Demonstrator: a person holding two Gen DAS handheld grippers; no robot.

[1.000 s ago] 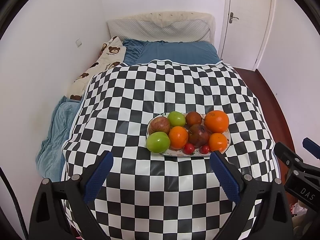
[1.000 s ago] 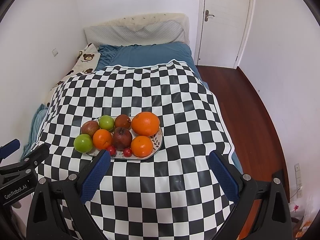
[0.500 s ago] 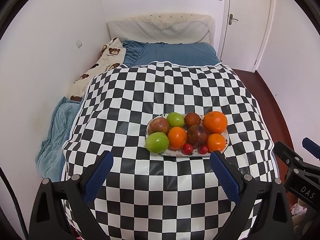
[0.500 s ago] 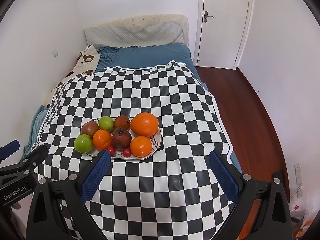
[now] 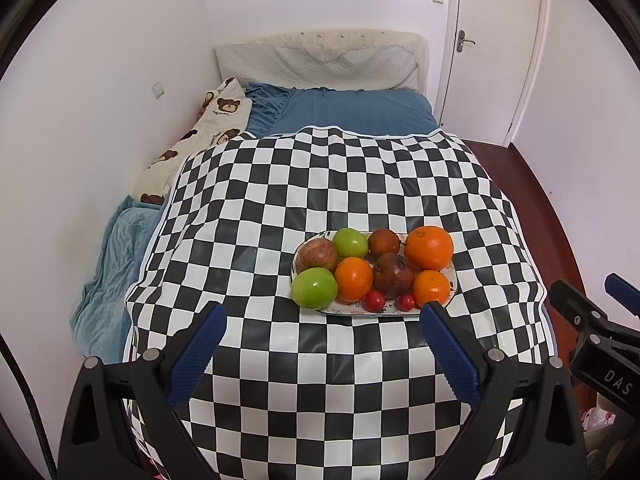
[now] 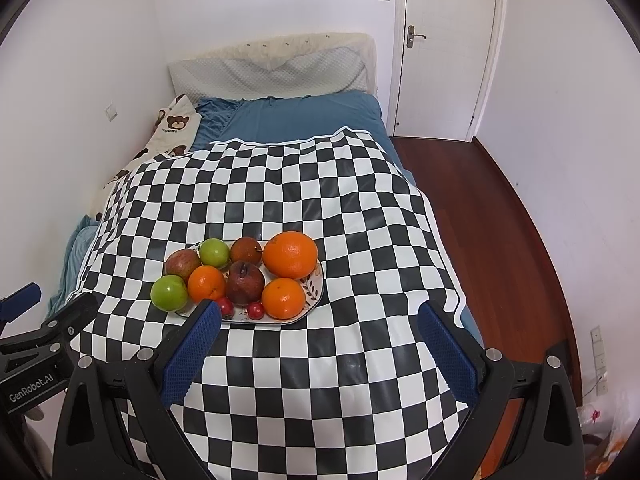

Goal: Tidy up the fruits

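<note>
An oval patterned plate (image 5: 345,312) (image 6: 314,292) sits on the checkered tablecloth and is piled with fruit. On it are a large orange (image 5: 429,248) (image 6: 290,254), two smaller oranges (image 5: 353,279) (image 5: 431,288), two green apples (image 5: 314,288) (image 5: 351,243), a red apple (image 5: 317,255), a dark red pomegranate (image 5: 393,275), a brown fruit (image 5: 384,242) and two small red tomatoes (image 5: 375,301). My left gripper (image 5: 323,311) is open just short of the plate's near rim. My right gripper (image 6: 319,310) is open too and holds nothing. Its left fingertip overlaps the plate's near edge.
The checkered table (image 5: 320,184) stands over a blue bed (image 5: 360,108) with a bear-print blanket (image 5: 192,148) along the left wall. A white door (image 6: 444,48) and wooden floor (image 6: 480,200) lie to the right. Each gripper's body shows at the edge of the other's view.
Both views shift only a little. The fruit and plate stay where they were, and both grippers stay open and empty.
</note>
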